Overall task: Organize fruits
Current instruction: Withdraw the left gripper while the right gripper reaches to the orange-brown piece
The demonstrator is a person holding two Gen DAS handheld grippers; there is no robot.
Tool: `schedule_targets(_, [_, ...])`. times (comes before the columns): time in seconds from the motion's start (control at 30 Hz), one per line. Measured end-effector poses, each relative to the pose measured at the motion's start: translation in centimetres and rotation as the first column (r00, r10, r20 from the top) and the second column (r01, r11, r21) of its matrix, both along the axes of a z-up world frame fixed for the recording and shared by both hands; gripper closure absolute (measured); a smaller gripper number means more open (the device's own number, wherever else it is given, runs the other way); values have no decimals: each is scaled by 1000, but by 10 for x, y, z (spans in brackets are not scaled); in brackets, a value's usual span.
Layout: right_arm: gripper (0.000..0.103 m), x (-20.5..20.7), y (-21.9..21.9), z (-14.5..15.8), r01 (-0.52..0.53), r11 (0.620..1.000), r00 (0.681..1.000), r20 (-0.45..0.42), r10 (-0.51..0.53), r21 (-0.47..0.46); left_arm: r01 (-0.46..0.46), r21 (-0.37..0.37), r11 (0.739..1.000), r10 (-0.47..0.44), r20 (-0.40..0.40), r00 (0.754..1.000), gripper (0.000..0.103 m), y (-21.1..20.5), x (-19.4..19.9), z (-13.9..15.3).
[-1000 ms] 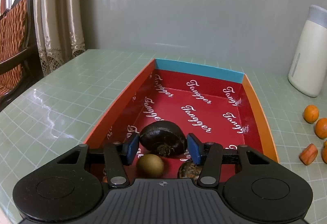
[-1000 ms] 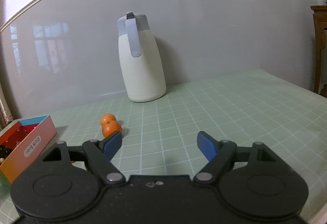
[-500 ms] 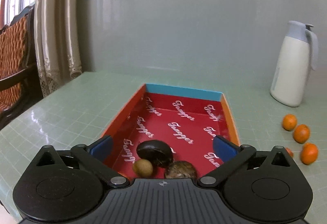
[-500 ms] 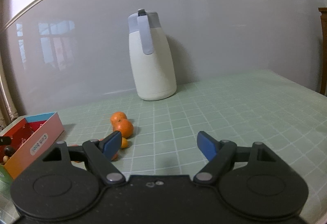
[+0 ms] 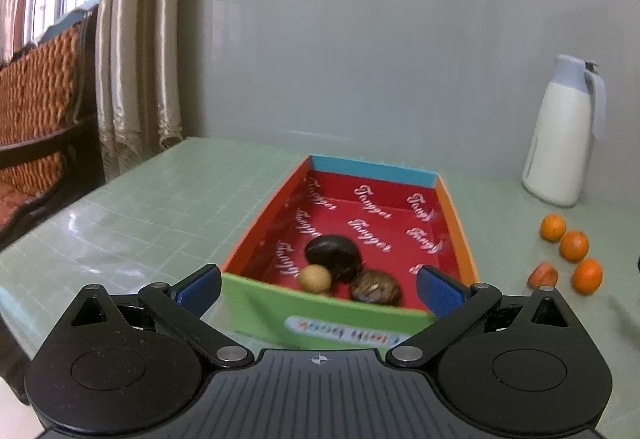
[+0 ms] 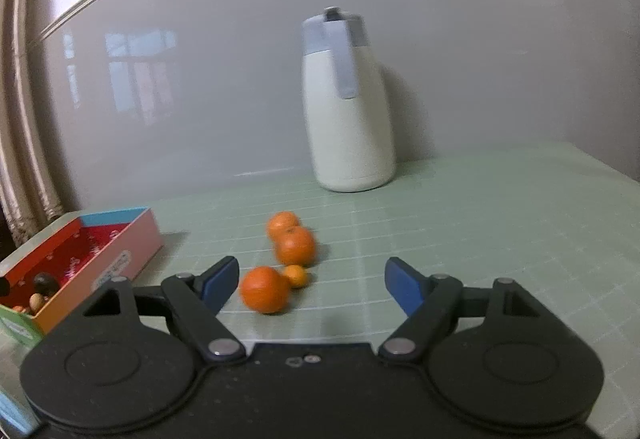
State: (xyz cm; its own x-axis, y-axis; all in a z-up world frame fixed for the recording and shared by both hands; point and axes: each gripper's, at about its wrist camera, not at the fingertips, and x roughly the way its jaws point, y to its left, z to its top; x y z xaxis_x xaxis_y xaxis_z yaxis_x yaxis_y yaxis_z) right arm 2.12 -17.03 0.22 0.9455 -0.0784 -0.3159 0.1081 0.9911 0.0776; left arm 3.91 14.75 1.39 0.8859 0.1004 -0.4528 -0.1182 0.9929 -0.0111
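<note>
Transfer stage: left gripper (image 5: 318, 289) spread and empty at the box (image 5: 456, 215) holding three fruits (image 5: 334, 253).
Right gripper (image 6: 312, 285), jaws apart and empty, faces the nearest orange (image 6: 265, 289); judged next: straddle it and close. Open table (image 6: 500, 207) lies rightward.

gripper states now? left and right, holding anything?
left gripper: open, holding nothing, jaws just opened wide.
right gripper: open, holding nothing.
</note>
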Motion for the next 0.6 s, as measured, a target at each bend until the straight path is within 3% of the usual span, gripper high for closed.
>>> schedule_targets(0.23, [25,17,28,-3,-90,996,996,-12,90,-7,-57,48,997,57,-1,998,0,15,-11,-9])
schedule_targets(0.5, [30,38,62,-8,-189,981,981,-57,187,-33,-141,33,989,140,12,990,0,43,-22,-13])
schedule_targets(0.6, [36,49,68,-10,-215,976,973,-89,212,-23,-182,12,983,182,33,983,0,55,-29,-12])
